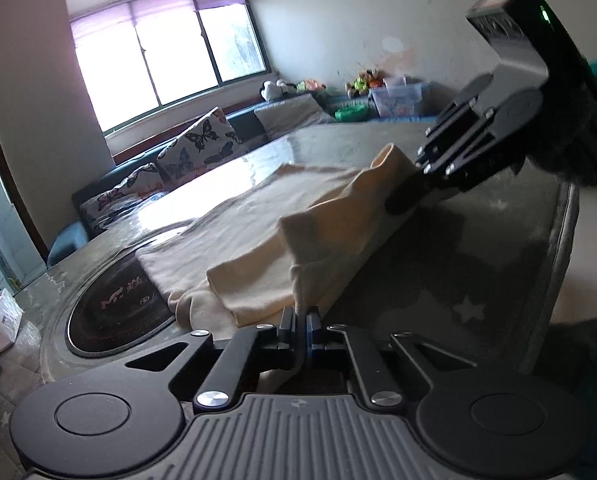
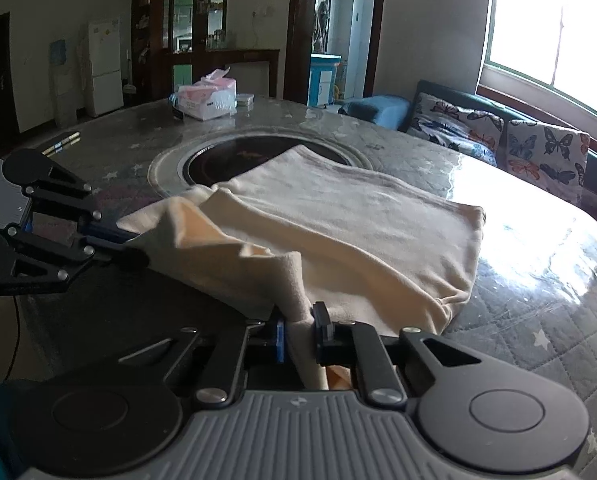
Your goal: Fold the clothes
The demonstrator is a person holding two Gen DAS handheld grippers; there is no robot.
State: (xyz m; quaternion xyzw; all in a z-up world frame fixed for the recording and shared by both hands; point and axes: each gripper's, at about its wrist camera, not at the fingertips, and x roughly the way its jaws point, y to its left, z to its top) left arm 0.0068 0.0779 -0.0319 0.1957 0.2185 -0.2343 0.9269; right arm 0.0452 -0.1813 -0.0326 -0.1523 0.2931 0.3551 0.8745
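Observation:
A cream garment (image 1: 238, 236) lies partly folded on the round table, its far part flat and its near edge lifted into a ridge. My left gripper (image 1: 302, 326) is shut on the near corner of that edge, with cloth pinched between the pads. In the right wrist view the same garment (image 2: 358, 216) spreads toward the window, and my right gripper (image 2: 300, 330) is shut on the other end of the lifted edge. Each gripper shows in the other's view: the right gripper (image 1: 402, 200) at the upper right, the left gripper (image 2: 134, 254) at the left.
The table (image 2: 518, 300) has a quilted star-patterned cover under clear plastic and a dark round inset (image 2: 222, 160) at its centre, partly under the garment. A tissue pack (image 2: 206, 98) sits at the far side. A sofa with butterfly cushions (image 1: 198, 140) runs below the window.

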